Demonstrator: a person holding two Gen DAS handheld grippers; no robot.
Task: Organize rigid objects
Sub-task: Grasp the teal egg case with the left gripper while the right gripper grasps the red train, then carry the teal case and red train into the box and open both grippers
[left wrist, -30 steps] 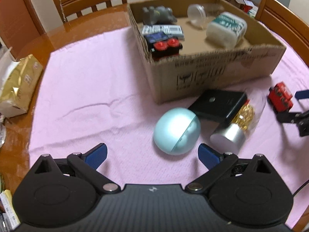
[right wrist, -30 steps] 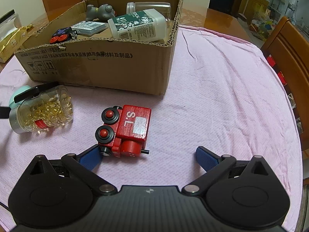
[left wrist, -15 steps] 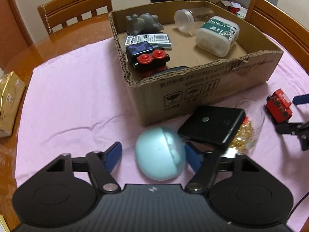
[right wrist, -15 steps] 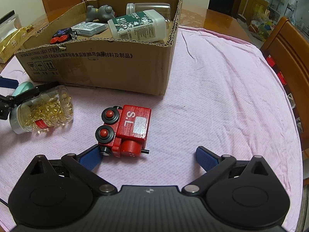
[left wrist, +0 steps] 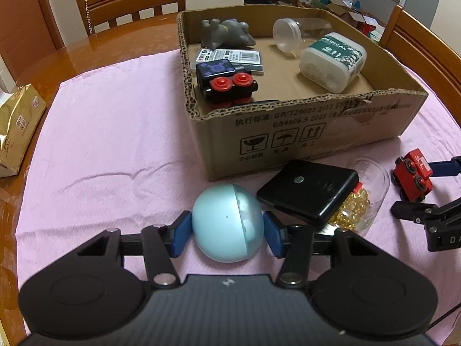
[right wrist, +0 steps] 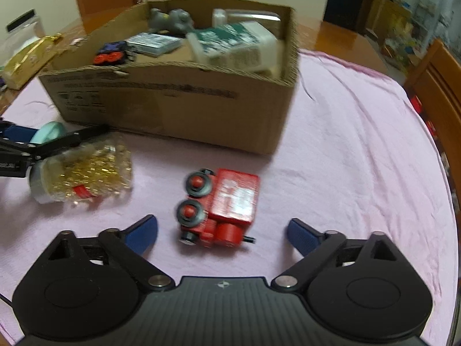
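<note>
Teal egg-shaped case (left wrist: 227, 222) sat on the pink cloth (left wrist: 109, 150) over the desk, just in front of the cardboard box (left wrist: 288, 132), and it was now pinched between the fingers (left wrist: 180, 235) of the left gripper (left wrist: 227, 232). Left wrist view: a second ago those fingers were spread wide and well short of the case; half a second ago they bracketed it; now both blue pads touched its sides. So the grasp looked made, lift not begun, case seemingly on the cloth. Just right of it a black flat case (left wrist: 308, 191) leaned on a clear jar of gold capsules (left wrist: 360, 201). Box already held a black toy car (left wrist: 227, 85), grey figure (left wrist: 226, 33), white tub (left wrist: 332, 60), clear bottle (left wrist: 299, 33) and a card pack (left wrist: 227, 57). Far right, the right gripper's fingers flanked the red toy train (left wrist: 413, 174).

Right wrist view: frame was motion-blurred where the earlier ones were sharp, so this gripper was moving. Right gripper (right wrist: 222, 229) had its fingers (right wrist: 142, 233) spread apart, holding nothing. The red toy train (right wrist: 222, 207) now lay centred between them instead of hard against the left-hand finger; neither pad touched it. Jar (right wrist: 83, 173) lay left, with the left gripper's fingers (right wrist: 86, 134) across its top and the teal case (right wrist: 49, 131) peeking behind.

Judgement: one object secured for the box, the train lined up next; jar and black case not yet handled.
</note>
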